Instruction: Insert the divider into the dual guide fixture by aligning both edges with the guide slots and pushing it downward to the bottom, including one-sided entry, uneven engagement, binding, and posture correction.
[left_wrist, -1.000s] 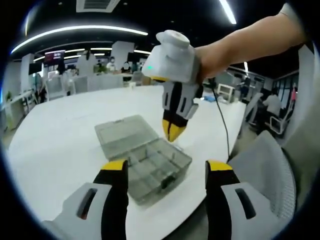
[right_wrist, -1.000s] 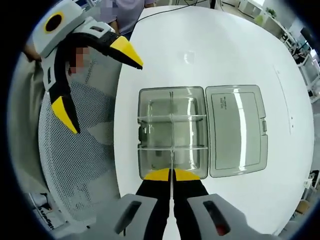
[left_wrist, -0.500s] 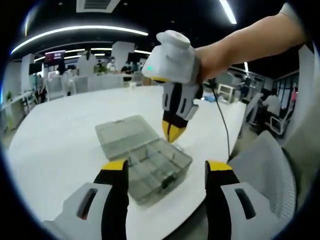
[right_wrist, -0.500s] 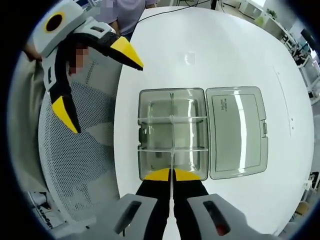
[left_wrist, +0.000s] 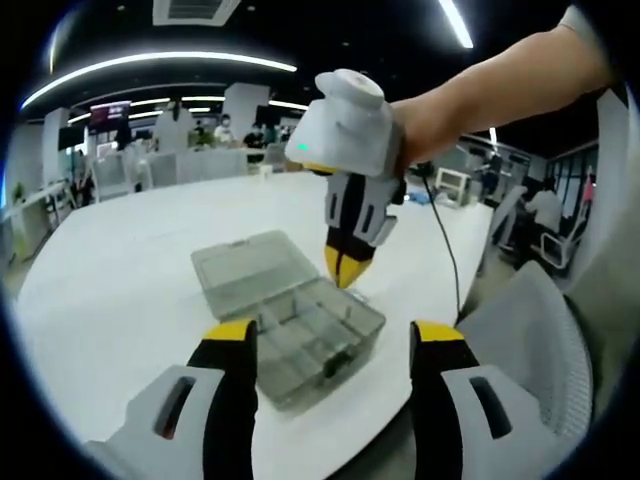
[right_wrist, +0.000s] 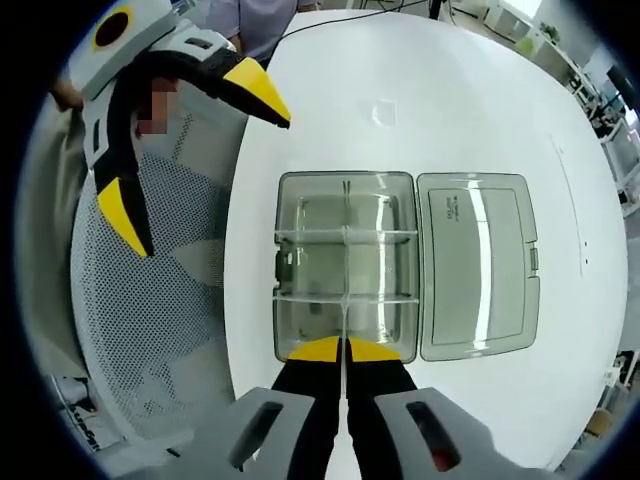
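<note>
A clear plastic compartment box (right_wrist: 345, 265) lies on the white table (right_wrist: 450, 110) with its lid (right_wrist: 480, 262) folded open to the right; it also shows as the box (left_wrist: 300, 320) in the left gripper view. My right gripper (right_wrist: 343, 348) hangs just above the box's near end, shut on a thin clear divider (right_wrist: 343, 318) held edge-on over the middle row. From the left gripper view the right gripper (left_wrist: 346, 272) points straight down at the box. My left gripper (left_wrist: 330, 335) is open, off the table edge, seen as the left gripper (right_wrist: 190, 150) over a chair.
A grey mesh chair (right_wrist: 150, 300) stands beside the table under the left gripper. A black cable (left_wrist: 445, 250) runs over the table's far side. Office desks and people fill the background. A person's forearm (left_wrist: 500, 85) holds the right gripper.
The right gripper has shifted very slightly over the box with the divider; the left gripper stays open and still.
</note>
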